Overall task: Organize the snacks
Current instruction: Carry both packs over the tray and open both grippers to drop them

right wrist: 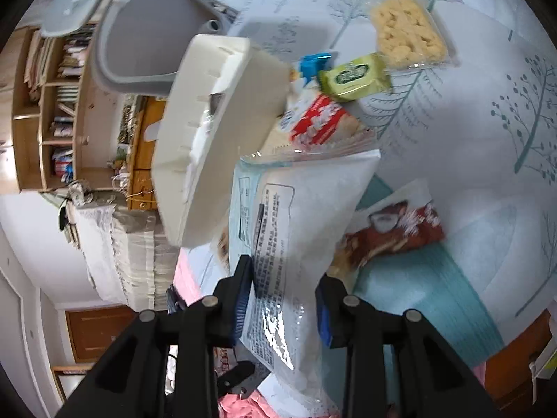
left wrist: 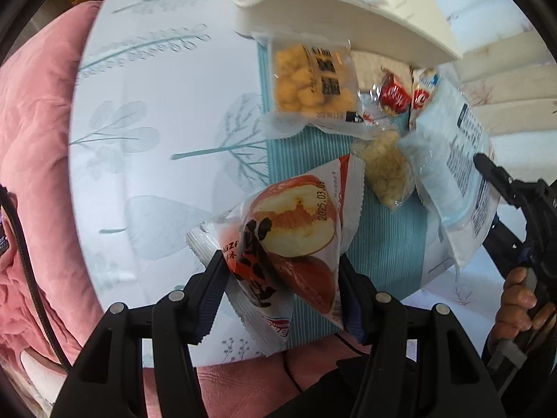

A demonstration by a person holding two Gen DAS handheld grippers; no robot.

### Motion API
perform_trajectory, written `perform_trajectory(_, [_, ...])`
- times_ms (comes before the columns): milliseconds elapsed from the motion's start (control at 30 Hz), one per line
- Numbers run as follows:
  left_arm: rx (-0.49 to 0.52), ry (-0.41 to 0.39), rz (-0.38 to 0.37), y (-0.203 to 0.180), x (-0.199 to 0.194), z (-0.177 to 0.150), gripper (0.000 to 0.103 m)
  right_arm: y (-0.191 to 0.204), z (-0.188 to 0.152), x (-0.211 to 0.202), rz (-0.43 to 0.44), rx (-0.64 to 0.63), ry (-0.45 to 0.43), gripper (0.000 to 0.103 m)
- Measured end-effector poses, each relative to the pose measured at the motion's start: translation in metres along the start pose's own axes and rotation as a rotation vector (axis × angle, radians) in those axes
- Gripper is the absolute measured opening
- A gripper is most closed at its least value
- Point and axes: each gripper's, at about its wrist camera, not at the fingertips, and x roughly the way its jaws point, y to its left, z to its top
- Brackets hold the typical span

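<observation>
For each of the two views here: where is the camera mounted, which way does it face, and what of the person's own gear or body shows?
Left wrist: on the left gripper, facing steeply down at the table; its fingers clamp a bread packet; the right hand shows at the edge.
Right wrist: on the right gripper, angled down across the table; its fingers pinch a white bag.
Shared: white bag, cream basket.

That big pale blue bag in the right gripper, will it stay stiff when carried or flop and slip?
The pale blue bag looks puffy and thin-filmed, so probably light and floppy beyond the right gripper. Its glossy wrapper may slip, since only the lower end is pinched. The contents could be crushable.
</observation>
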Motion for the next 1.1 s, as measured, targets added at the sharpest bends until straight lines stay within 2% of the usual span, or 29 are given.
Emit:
perform_trajectory(233, [-0.031,-0.105,-0.044,0.015,-0.050,-0.005,0.058,0.038,-0.010,-0.007,0.059,-0.082,0.014,0.032])
perform_trajectory(400, [-0.044,-0.168,-0.058,-0.007,-0.079,0.011,0.058,0.056,-0.002,-0.011,0.143,-0.097,0.007,0.032])
perform_trajectory(567, [-0.015,-0.205,-0.038,-0.023,-0.104,0.028,0.058,0.067,0.014,-0.015,0.210,-0.107,-0.001,0.032])
perform_trajectory(800, [0.021,-0.257,0.007,-0.053,-0.122,0.069,0.059,0.085,0.044,-0.022,0.269,-0.171,-0.019,0.032])
perform_trajectory(1100, [0.002,-0.330,0.013,-0.085,-0.127,0.130,0.059,0.100,0.095,-0.012,0.290,-0.225,-0.023,0.032])
